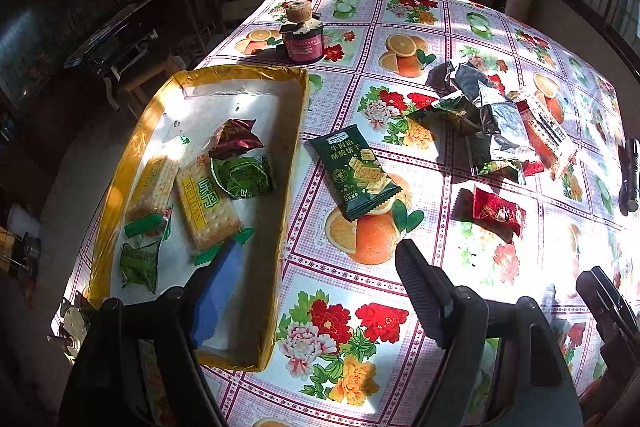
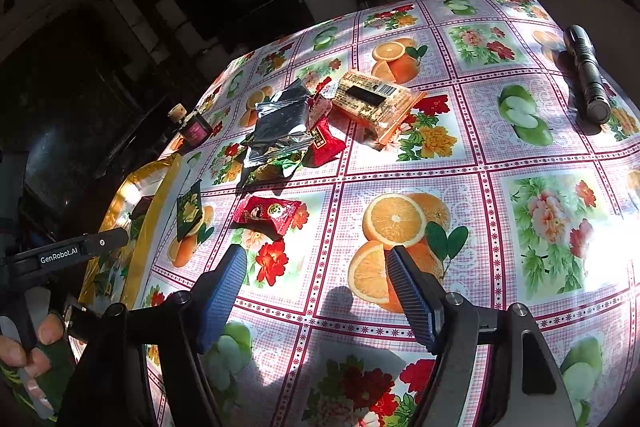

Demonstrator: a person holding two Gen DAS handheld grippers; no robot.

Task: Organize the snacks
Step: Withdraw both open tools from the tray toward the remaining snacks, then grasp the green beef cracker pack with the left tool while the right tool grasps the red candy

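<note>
- Left gripper (image 1: 308, 291): fingers spread with nothing between them. One finger hangs over the near end of the yellow box (image 1: 294, 163), the other over bare cloth.
- Right gripper (image 2: 316, 291): fingers spread and empty too, above an orange printed on the tablecloth (image 2: 520, 155).
- Snacks already in the box lie ahead of the left gripper's inner finger: cracker packs (image 1: 208, 205) and small green sachets (image 1: 242, 177).
- Snacks not yet in the box: a green biscuit pack (image 1: 356, 173) straight ahead of the left fingers, just outside the box wall; a red candy (image 2: 266, 213) just ahead of the right gripper's left finger; further on, a heap of foil wrappers (image 2: 280, 125) and a clear-wrapped cake (image 2: 376, 103).
- Risk: the flat biscuit pack lies flush on slick cloth, so closing fingers may skate it away rather than lift it.
- Risk: the left gripper's finger over the box could catch the thin wall and drag or tip the box, which sits near the table edge.
- Risk: the small candy may squirt out of a wide pinch.
- Risk: the heap overlaps, so one grab may drag its neighbours.
- Around: a jar (image 1: 301, 35) beyond the box and a torch (image 2: 586, 75) far right, both clear of the fingers. Hard sun and shadow blur edges.
</note>
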